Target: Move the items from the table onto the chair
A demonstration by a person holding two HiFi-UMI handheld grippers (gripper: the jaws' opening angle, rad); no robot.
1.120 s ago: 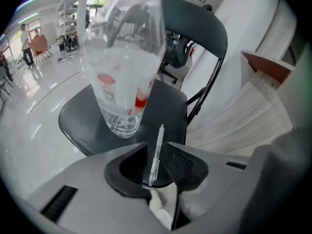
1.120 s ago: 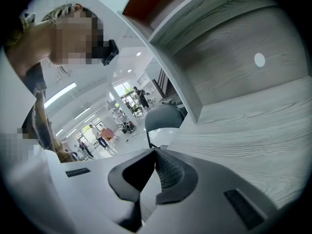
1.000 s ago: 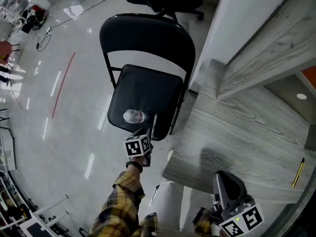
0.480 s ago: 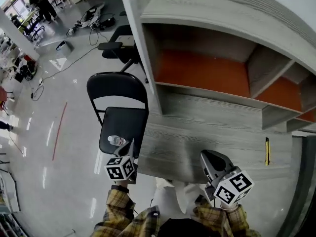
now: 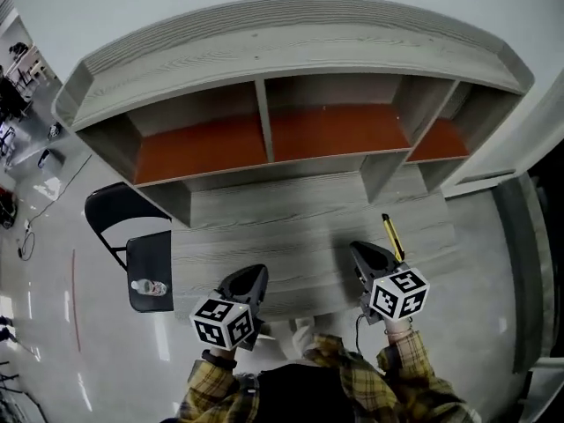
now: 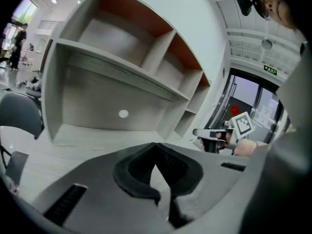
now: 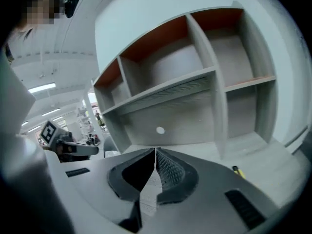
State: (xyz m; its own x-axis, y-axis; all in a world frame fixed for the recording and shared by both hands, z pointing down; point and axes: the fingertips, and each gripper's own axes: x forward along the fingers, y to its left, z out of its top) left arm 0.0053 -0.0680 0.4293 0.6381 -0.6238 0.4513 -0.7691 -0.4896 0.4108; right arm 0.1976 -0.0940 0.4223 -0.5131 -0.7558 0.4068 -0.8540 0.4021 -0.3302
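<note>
The bottle lies on its side near the front edge of the chair seat, so that part of the job looks done. The chair stands just off the table's left end, close enough for a short carry. The only item I can see on the table is 1 slim yellow tool. It lies front to back near the right edge, below the shelves, which look bare. The left gripper hangs over the front edge toward the left corner with its jaws pressed together on nothing; in its own view only bare tabletop shows past the tips. That fits a hand with no load, parked out of the way on the chair side. The right gripper hangs over the front edge further right, its tip just beside the tool but not touching it. Its 2 jaws also meet with nothing between them. It is the nearer one, so it is probably placed there to take the tool, and its jaws would have to spread first. The tool is thin and lies flat on the wood, so I would expect it to need a low, careful pinch across its narrow width. Both grippers point toward the shelves and slightly down, which suits an approach rather than a grasp.
</note>
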